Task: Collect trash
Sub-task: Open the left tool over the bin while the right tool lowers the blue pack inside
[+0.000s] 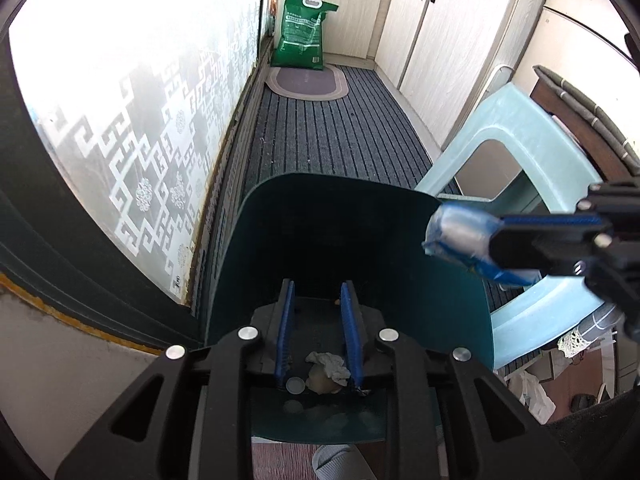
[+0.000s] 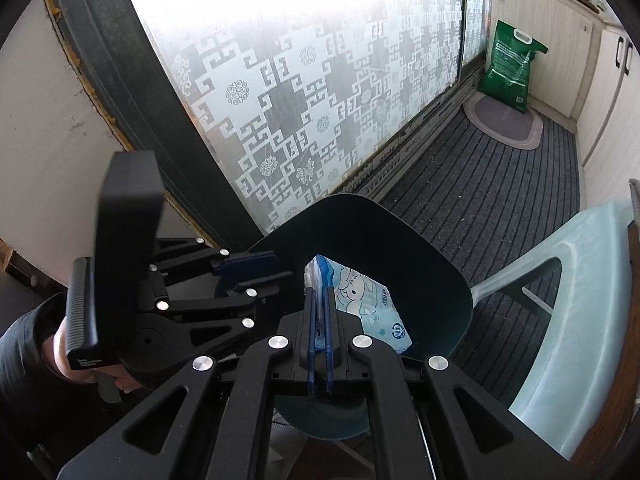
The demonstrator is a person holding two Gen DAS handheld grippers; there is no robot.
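Right wrist view: one blue-and-white tissue packet [image 2: 362, 304], printed with a cartoon figure, is pinched at its edge between the blue pads of the right gripper [image 2: 319, 308], whose jaws are clamped tight on it, and it hangs over the mouth of the single dark teal dustpan [image 2: 440, 280]. From the left wrist view the same packet [image 1: 460, 240] shows at about three o'clock, sticking out of the right gripper [image 1: 496, 240] just above the pan's right wall [image 1: 440, 304]. Down in the pan, at six o'clock in that view, lie one crumpled white tissue [image 1: 330, 362] and one pale yellowish lump [image 1: 322, 382] touching it, with a small round disc [image 1: 295, 384] just beside them; whether the disc is trash or part of the tool cannot be told. The left gripper [image 1: 318, 308] has its two blue fingers [image 1: 285, 332] set narrowly apart on the dustpan's rear part, seemingly grasping it, though the contact itself is hard to see. A hand [image 2: 80, 360] in a dark sleeve holds that left gripper [image 2: 256, 270] at nine o'clock in the right view. Around these stand one pale blue plastic stool [image 1: 532, 152] at two o'clock, a striped grey carpet [image 1: 328, 132], one oval mat [image 1: 306, 84] and one green sack [image 1: 304, 32] at twelve o'clock.
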